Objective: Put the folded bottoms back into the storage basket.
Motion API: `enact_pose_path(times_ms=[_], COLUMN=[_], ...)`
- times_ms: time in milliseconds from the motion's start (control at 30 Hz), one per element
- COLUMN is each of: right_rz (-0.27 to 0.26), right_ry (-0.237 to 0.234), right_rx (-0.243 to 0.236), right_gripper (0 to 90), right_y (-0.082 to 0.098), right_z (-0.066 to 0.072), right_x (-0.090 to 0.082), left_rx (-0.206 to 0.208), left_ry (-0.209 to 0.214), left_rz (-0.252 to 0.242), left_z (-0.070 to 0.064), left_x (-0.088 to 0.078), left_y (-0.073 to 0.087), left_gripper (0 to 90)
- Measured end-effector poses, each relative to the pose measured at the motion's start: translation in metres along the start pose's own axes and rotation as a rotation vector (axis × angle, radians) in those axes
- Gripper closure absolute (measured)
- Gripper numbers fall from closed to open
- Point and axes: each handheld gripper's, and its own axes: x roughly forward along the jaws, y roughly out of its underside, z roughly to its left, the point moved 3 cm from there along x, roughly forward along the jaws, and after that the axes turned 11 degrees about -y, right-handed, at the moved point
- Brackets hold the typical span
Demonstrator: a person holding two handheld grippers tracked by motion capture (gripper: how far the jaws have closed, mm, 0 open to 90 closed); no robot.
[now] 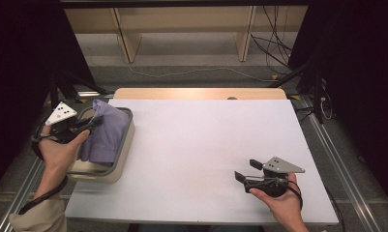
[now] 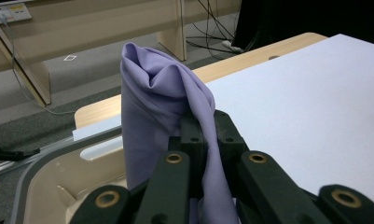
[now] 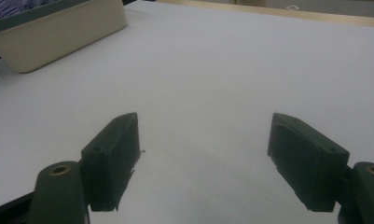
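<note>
My left gripper (image 1: 87, 126) is clamped on a fold of the purple cloth (image 1: 104, 133), jaws nearly together with the fabric bunched between them. In the left gripper view the cloth (image 2: 163, 107) stands up in a rumpled column above the jaws, pinched low so the bulk hangs free of the grip. It sits at about nine o'clock from the middle of the table, partly inside the cream basket (image 1: 126, 145) that stands at the left edge of the white tabletop (image 1: 206, 145). I hold it from the basket's outer side, my hand over the rim, so the cloth can pass over the wall without dragging on it.

My right gripper (image 1: 245, 170) waits at about four o'clock, low over bare table and well apart from the basket, jaws spread wide with nothing between them. I keep it open and pointed towards the basket, which sits at about ten o'clock in the right gripper view (image 3: 58, 42), so it is ready to take a corner of the cloth when one comes within reach.
</note>
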Motion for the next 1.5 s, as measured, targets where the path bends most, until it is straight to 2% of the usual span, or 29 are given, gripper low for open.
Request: enact_pose_path(times_ms=[333, 967, 1133, 1233, 1500], right_rz=[0.002, 0.000, 0.002, 0.002, 0.005], right_ry=[0.001, 0.000, -0.001, -0.001, -0.002], right_rx=[0.005, 0.003, 0.002, 0.003, 0.003], right_gripper=[26.0, 26.1, 26.1, 26.1, 26.0], right_y=[0.000, 0.000, 0.000, 0.000, 0.000], right_z=[0.000, 0.000, -0.001, -0.001, 0.000], right_x=[0.001, 0.001, 0.002, 0.002, 0.002], left_rx=[0.006, -0.010, -0.013, 0.003, -0.009], left_ry=[-0.018, -0.039, -0.064, -0.089, -0.122], left_rz=[0.019, 0.056, 0.083, 0.102, 0.138], left_z=[0.005, 0.016, 0.025, 0.029, 0.041], left_x=[0.007, 0.021, 0.028, 0.030, 0.034], left_y=[0.004, 0.009, 0.013, 0.016, 0.024], left_gripper=[84.5, 83.6, 83.3, 82.9, 82.4])
